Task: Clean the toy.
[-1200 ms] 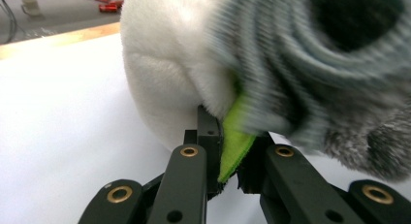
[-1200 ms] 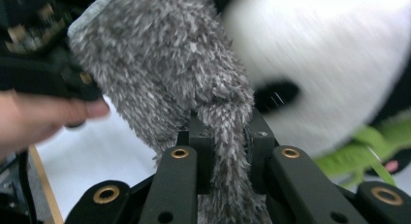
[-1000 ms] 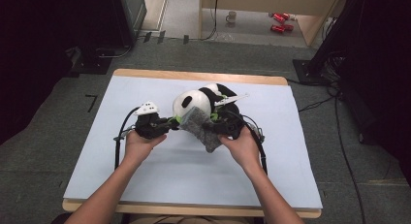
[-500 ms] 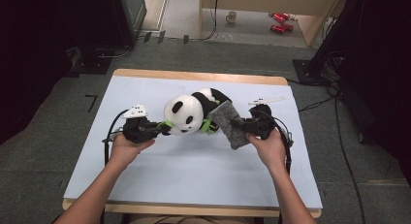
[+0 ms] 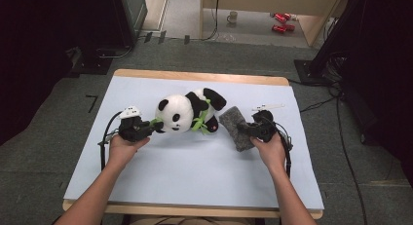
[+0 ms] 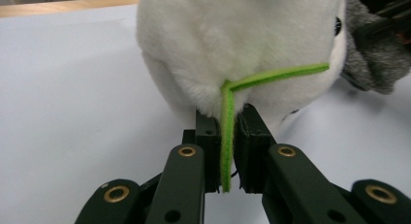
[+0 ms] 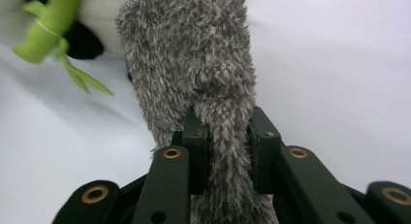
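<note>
Left gripper (image 6: 225,136) has its jaws pinched on the panda's green strip (image 6: 226,136), the plush panda (image 5: 187,110) lying just right of it, mid-table. Right gripper (image 7: 228,136) is clamped on the grey fuzzy cloth (image 5: 235,126), its jaws having just eased apart slightly; the cloth lies just right of the panda, touching it. The white table cover (image 5: 195,176) is bare near and left. Beyond the far edge, a mug (image 5: 233,16) and red cans (image 5: 279,21) sit on the floor.
</note>
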A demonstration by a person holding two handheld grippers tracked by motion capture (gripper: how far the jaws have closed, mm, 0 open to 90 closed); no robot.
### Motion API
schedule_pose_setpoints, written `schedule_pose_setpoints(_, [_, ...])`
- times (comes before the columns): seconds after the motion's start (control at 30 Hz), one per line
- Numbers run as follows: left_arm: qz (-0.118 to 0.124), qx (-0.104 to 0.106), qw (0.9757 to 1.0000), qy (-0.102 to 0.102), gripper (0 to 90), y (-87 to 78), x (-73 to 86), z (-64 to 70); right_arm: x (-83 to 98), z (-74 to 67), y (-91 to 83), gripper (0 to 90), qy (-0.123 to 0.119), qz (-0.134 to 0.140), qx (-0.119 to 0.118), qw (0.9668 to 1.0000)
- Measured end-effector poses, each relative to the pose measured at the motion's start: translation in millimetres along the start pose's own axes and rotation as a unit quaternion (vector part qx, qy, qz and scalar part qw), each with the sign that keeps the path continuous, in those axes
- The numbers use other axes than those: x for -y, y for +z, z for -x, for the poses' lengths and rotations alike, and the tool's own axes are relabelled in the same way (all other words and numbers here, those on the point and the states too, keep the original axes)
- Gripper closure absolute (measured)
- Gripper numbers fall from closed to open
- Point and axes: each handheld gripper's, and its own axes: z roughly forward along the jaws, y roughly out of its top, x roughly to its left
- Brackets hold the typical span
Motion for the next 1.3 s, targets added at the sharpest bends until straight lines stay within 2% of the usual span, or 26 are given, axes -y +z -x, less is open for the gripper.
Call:
schedule_pose_setpoints(0.1, [-0.002,-0.010,0.9999,0.002,82.0,3.7,3.6,-7.0,3.6,2.7,6.2,72.3,-0.028,-0.006,0.016,0.9995])
schedule_pose_setpoints(0.27, [-0.014,-0.025,0.9995,0.015,82.0,9.6,7.4,-13.7,7.6,9.1,13.3,70.7,-0.023,-0.013,0.024,0.9994])
schedule_pose_setpoints(0.43, [-0.028,-0.031,0.9991,0.009,81.6,14.9,11.9,-21.8,8.8,8.0,19.8,68.8,-0.031,-0.024,0.034,0.9986])
schedule_pose_setpoints(0.53, [-0.027,-0.026,0.9993,0.006,81.3,14.8,12.5,-23.8,10.3,6.7,25.2,63.5,-0.036,-0.041,0.035,0.9979])
schedule_pose_setpoints(0.6, [-0.026,-0.026,0.9993,0.008,81.1,14.8,12.8,-24.0,10.9,6.7,28.0,56.1,-0.032,-0.048,0.033,0.9978])
schedule_pose_setpoints(0.7, [-0.026,-0.026,0.9993,0.008,80.9,14.8,12.9,-24.1,8.8,9.1,26.7,46.9,-0.011,-0.054,0.015,0.9984])
schedule_pose_setpoints(0.77, [-0.025,-0.025,0.9994,0.007,80.8,14.9,13.1,-24.4,5.7,9.8,21.0,42.3,-0.003,-0.046,0.004,0.9989])
schedule_pose_setpoints(0.9, [-0.025,-0.024,0.9994,0.006,80.4,14.7,13.3,-24.8,-1.3,8.1,4.6,37.2,-0.013,0.002,-0.004,0.9999])
schedule_pose_setpoints(1.0, [-0.025,-0.024,0.9994,0.007,80.0,14.6,13.4,-24.8,-1.1,7.3,2.1,37.3,-0.022,0.011,-0.009,0.9997])
schedule_pose_setpoints(1.13, [-0.023,-0.026,0.9994,0.007,79.7,14.7,13.2,-24.4,-1.9,2.8,4.7,47.1,-0.038,0.028,-0.005,0.9989])
schedule_pose_setpoints(1.3, [-0.024,-0.026,0.9993,0.007,79.8,14.3,13.0,-24.0,-8.6,-11.2,14.8,49.6,-0.038,0.058,-0.034,0.9970])
